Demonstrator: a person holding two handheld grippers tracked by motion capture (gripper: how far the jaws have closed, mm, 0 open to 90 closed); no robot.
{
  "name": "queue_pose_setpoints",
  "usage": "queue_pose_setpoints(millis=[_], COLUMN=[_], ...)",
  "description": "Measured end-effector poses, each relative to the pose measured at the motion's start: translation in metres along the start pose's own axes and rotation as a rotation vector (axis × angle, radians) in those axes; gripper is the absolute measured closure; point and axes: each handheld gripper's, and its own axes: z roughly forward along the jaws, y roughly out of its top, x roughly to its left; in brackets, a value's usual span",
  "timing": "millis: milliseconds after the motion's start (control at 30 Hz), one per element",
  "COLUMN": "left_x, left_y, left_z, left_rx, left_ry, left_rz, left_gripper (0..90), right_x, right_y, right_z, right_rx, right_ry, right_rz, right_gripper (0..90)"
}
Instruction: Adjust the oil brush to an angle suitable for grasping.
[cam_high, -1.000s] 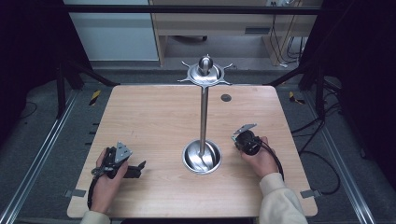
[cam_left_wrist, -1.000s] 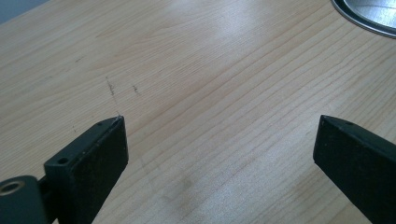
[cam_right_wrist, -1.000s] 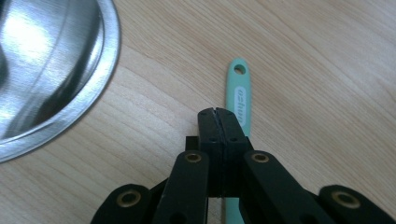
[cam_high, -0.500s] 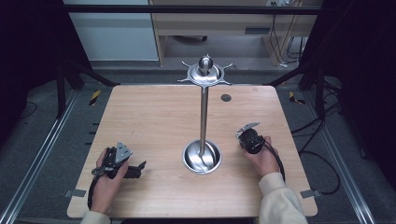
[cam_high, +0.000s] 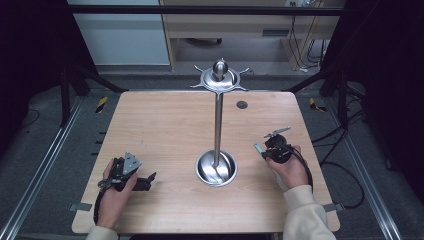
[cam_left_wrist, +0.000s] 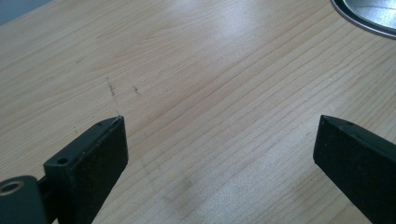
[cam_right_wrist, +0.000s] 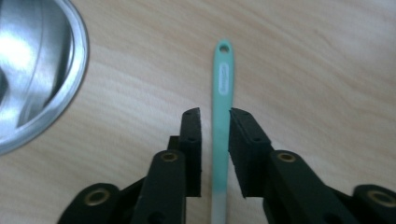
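A: Mint-green plastic handle (cam_right_wrist: 221, 121), light, stiff, slippery, is lying at the steel stand's (cam_high: 216, 169) three o'clock; your right gripper (cam_right_wrist: 215, 116) is closing narrowly around it.

B: You're gripping mid-handle; left gripper (cam_left_wrist: 219, 140) is gaping wide, empty.

Unreadable print on green handle (cam_right_wrist: 223, 79)

Wooden table (cam_high: 165, 130), light grain, faint scuff marks. Steel stand (cam_high: 218, 125): round dished base, upright pole, spiked disc and ball on top. Small dark round plug (cam_high: 242, 104) near the far edge.
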Motion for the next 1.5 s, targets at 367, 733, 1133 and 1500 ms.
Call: queue_pose_setpoints(millis=[367, 733, 1133, 1500], left_x=[0.0, 0.0, 0.0, 0.0], left_y=[0.0, 0.0, 0.0, 0.0], left_z=[0.0, 0.0, 0.0, 0.0], left_rx=[-0.005, -0.004, 0.002, 0.002], left_ry=[-0.001, -0.002, -0.004, -0.004], left_rz=[-0.004, -0.004, 0.0, 0.0], left_gripper=[2.7, 2.7, 2.7, 2.7], right_x=[-0.007, -0.005, -0.009, -0.01], right_y=[-0.007, -0.007, -0.007, -0.006], right_z=[-0.001, 0.008, 0.013, 0.015], right_rx=[0.121, 0.199, 0.262, 0.269], right_ry=[0.002, 0.015, 0.021, 0.019], right_rz=[0.014, 0.01, 0.003, 0.008], right_gripper=[61.8, 70.8, 74.8, 79.9])
